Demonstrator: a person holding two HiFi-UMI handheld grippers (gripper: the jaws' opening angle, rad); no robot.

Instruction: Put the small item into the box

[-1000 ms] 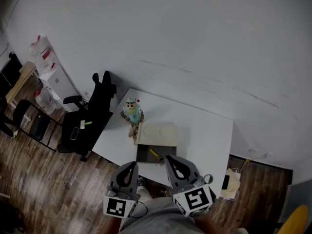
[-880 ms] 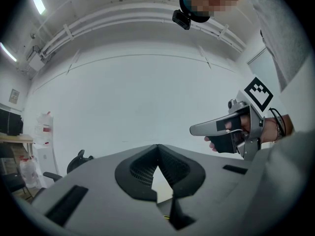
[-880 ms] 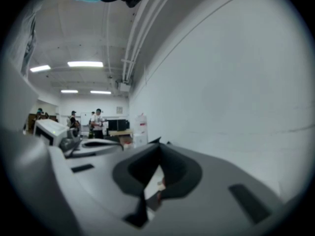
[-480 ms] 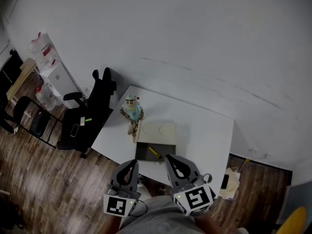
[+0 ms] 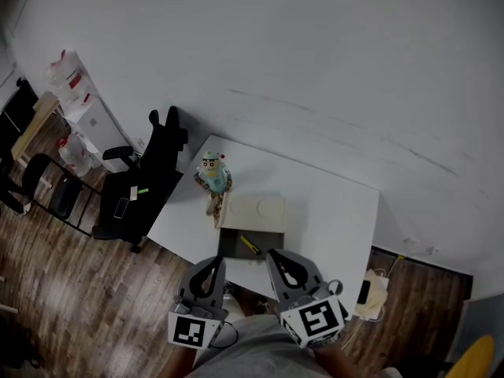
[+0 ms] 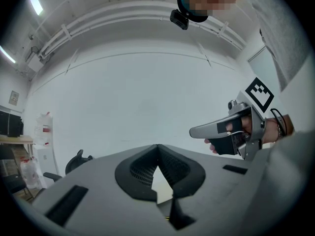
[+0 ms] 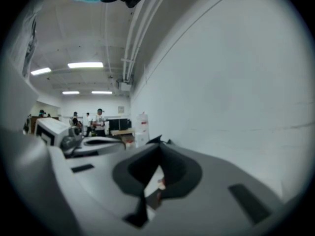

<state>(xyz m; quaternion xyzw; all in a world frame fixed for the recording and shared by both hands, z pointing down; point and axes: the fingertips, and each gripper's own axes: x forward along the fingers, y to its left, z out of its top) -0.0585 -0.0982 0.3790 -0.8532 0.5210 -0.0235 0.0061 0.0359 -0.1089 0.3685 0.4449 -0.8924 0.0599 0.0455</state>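
Both handheld grippers, the left gripper (image 5: 209,268) and the right gripper (image 5: 280,260), were clenched with nothing between their jaws, held side by side over the near edge of a white table (image 5: 335,225). Just beyond them the small yellow item (image 5: 250,247) lay inside the open dark box (image 5: 231,250), its pale lid (image 5: 254,213) behind it. A toy robot (image 5: 213,175) stood farther left, beside a black office chair (image 5: 148,186).

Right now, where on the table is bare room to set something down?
The widest bare patch of the table lies between the box and the right edge. Another runs beyond the lid, toward the wall. The left is crowded by the toy figure.
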